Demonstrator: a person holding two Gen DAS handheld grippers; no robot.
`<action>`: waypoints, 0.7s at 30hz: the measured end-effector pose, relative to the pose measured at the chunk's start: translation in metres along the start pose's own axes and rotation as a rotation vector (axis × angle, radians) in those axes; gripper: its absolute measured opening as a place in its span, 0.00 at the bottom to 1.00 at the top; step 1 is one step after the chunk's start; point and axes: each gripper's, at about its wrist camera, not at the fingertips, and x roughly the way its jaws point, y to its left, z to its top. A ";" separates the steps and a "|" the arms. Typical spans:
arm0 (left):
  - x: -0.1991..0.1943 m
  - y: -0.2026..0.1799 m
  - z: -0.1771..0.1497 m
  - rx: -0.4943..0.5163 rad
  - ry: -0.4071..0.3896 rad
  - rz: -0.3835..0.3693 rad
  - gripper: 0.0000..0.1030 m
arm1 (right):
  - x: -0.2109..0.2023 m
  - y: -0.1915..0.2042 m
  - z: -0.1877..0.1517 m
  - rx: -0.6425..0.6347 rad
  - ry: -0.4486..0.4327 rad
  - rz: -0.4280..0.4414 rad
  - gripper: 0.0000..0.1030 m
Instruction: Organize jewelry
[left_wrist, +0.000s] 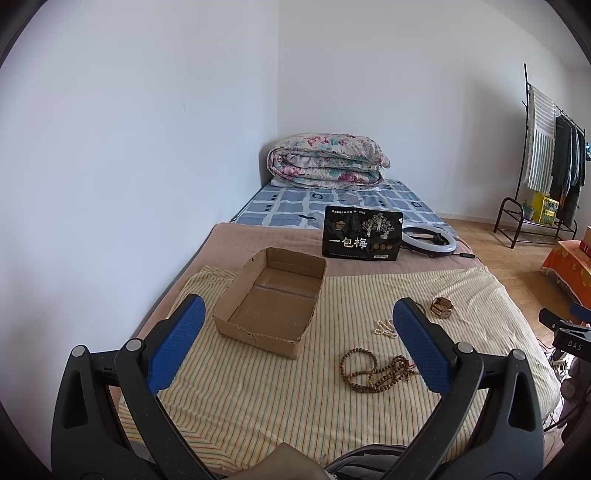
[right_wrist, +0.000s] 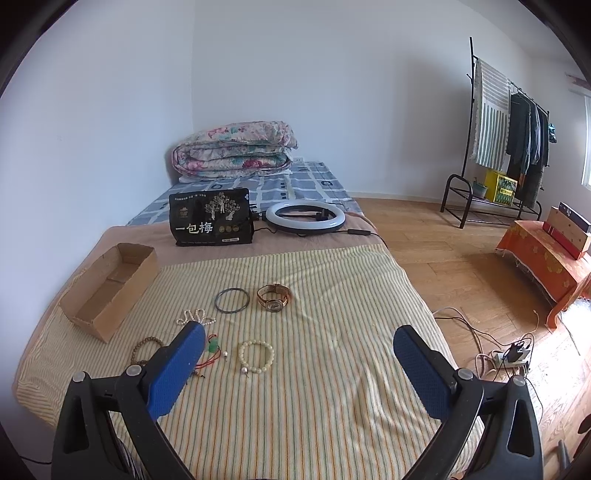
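An empty cardboard box sits on the left of a striped cloth on the bed. Jewelry lies to its right: a brown bead necklace, a pearl strand, a gold watch, a dark bangle, a cream bead bracelet and a green pendant on red cord. My left gripper hovers open above the cloth near the box. My right gripper hovers open above the cloth, just right of the bracelet.
A black snack bag and a ring light lie behind the cloth. A folded quilt rests at the bed's head. A clothes rack, an orange-covered stand and floor cables are to the right.
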 end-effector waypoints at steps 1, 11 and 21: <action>0.000 0.000 0.000 0.001 -0.001 0.001 1.00 | 0.000 0.000 0.000 0.000 0.000 0.001 1.00; -0.002 -0.001 -0.001 0.000 -0.005 0.001 1.00 | -0.001 0.000 0.000 0.002 0.001 0.005 1.00; -0.003 -0.001 -0.002 0.000 -0.009 0.001 1.00 | -0.001 0.000 -0.001 0.003 0.002 0.005 1.00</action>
